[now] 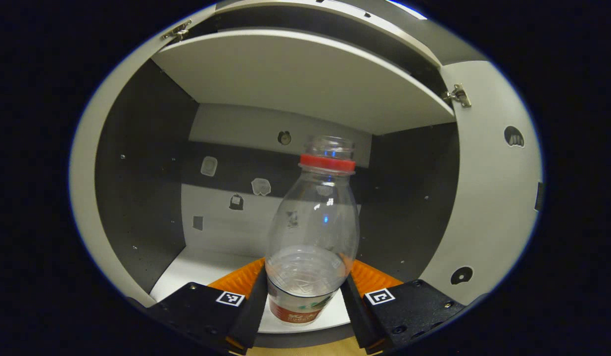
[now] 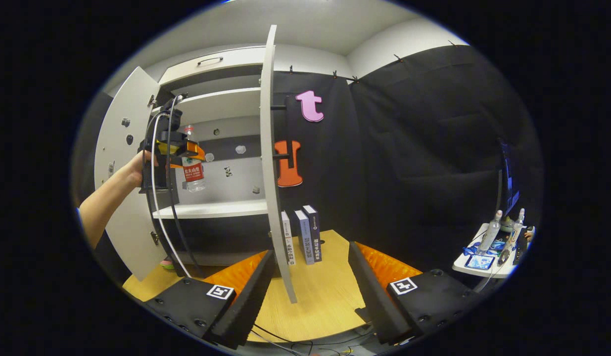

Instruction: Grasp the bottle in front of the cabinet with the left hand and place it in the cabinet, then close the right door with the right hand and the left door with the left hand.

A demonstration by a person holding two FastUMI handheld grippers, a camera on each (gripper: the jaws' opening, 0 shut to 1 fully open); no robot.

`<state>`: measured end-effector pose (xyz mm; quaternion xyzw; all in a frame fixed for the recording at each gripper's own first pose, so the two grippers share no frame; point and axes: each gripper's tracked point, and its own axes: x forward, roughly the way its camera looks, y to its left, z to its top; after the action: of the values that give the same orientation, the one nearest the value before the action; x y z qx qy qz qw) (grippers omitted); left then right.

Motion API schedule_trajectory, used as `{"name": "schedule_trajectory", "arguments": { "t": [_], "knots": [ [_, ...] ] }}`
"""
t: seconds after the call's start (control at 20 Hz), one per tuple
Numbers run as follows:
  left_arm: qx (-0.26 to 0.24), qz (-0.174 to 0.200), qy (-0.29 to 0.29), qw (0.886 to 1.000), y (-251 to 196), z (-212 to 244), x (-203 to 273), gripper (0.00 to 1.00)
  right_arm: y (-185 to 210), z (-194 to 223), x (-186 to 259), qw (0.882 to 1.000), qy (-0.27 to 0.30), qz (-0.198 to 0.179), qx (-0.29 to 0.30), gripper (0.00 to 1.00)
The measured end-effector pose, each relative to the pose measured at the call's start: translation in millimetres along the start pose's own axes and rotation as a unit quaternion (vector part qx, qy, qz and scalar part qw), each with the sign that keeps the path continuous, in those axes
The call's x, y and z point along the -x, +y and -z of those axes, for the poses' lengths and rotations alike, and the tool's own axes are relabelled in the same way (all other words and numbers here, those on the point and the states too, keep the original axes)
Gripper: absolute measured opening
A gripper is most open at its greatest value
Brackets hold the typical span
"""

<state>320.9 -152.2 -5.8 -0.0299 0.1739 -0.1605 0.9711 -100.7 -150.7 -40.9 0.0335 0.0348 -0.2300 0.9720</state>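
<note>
Now we are pinching the empty, light, crushable bottle (image 1: 310,232) low on its label between the left gripper (image 1: 305,296) fingers; right gripper (image 2: 310,291) fingers are spread.

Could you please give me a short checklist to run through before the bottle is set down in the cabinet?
1. Grip: the left tongs are shut on the bottle, both fingers on its lower part: ok.
2. Bottle upright, red neck ring on top: ok.
3. Shelf bare where the bottle would land: ok.
4. Bottle touching the shelf: in the right gripper view it hangs above the shelf: not ok yet.
5. Right door open, out of the bottle's way: ok.
6. Right tongs open and empty, facing the right door's edge: ok.
</note>
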Motion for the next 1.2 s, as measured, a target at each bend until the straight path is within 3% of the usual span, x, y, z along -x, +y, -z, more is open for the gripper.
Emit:
{"name": "schedule_trajectory", "arguments": {
  "t": [0.25, 0.6, 0.9, 1.05, 1.1, 1.2],
  "knots": [
    [-0.025, -0.03, 0.059, 0.997, 19, 38, -56, 0.75, -23, 0, 5, 0.999, 0.002, 0.033, -0.012, 0.98],
    [-0.009, -0.025, 0.107, 0.994, 21, 67, -72, 0.75, -28, 0, 6, 0.999, -0.001, 0.051, -0.011, 0.98],
    [0.01, -0.021, 0.102, 0.994, 21, 71, -74, 0.76, -24, -1, 2, 0.999, -0.002, 0.049, -0.008, 0.98],
    [0.015, -0.034, 0.104, 0.994, 29, 76, -74, 0.82, -26, 1, 2, 0.999, -0.001, 0.051, -0.009, 0.98],
    [0.02, -0.04, 0.105, 0.994, 32, 78, -75, 0.9, -26, 0, 1, 0.999, -0.001, 0.052, -0.009, 0.98],
    [0.037, -0.033, 0.1, 0.994, 30, 79, -72, 0.95, -27, -1, 1, 0.999, -0.001, 0.052, -0.006, 0.98]
  ]
}}
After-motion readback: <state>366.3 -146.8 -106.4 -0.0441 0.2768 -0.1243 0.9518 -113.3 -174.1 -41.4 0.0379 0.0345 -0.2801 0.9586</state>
